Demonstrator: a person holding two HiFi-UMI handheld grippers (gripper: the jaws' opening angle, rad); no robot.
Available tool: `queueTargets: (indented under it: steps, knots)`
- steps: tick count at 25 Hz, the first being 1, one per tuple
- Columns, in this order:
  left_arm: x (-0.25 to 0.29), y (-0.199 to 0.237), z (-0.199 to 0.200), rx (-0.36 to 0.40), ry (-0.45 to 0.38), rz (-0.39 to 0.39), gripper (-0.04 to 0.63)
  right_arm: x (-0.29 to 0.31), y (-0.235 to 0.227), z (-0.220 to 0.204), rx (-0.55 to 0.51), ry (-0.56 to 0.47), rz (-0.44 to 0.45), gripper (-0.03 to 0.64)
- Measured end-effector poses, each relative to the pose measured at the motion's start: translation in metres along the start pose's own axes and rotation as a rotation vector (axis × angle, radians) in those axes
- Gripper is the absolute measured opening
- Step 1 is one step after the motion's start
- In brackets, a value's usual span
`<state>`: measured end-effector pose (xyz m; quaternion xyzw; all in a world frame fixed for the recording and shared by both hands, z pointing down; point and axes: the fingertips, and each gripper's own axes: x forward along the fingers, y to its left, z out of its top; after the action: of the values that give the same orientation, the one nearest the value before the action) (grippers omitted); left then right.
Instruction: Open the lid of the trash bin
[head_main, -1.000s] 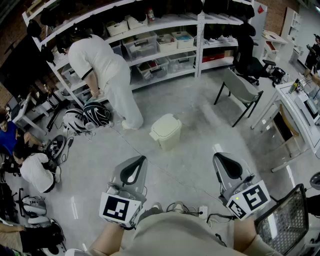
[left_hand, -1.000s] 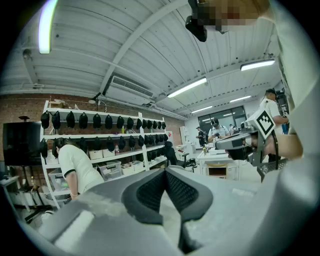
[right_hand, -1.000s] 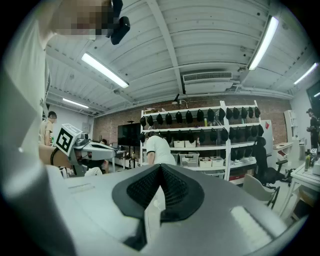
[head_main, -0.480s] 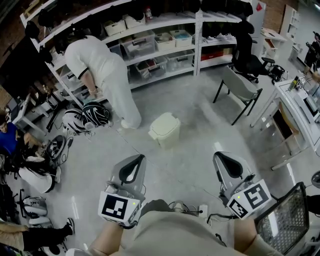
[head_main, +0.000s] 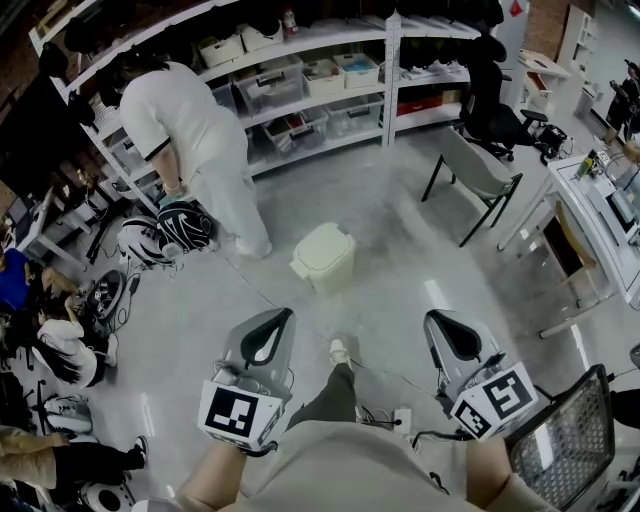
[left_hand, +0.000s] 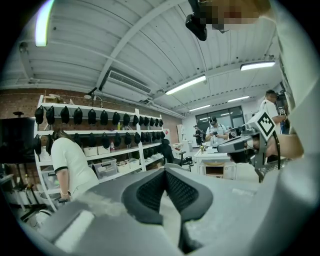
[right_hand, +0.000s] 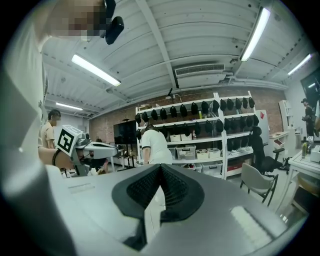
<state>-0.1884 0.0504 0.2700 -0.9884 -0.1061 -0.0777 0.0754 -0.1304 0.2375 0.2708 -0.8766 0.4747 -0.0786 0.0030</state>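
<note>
Trash bin — cream, lid down — stands on the grey floor. Both tools are on the near side of the bin and well apart from it: the left hand-held gripper to its left, the right hand-held gripper to its right. Each is clenched, pads pressed together with nothing between them. The wearer's shoe is planted between the two, roughly in line with the bin. Beyond the bin and to its left a person in white bends at the shelves — a grey chair stands off to the bin's right.
</note>
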Motion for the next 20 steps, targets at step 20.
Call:
queueTargets:
  steps: [20]
  knots:
    - [0.207,0.108,0.001,-0.033,0.032,-0.083,0.002,0.176,-0.131,0.021,0.01,0.097,-0.033,0.003]
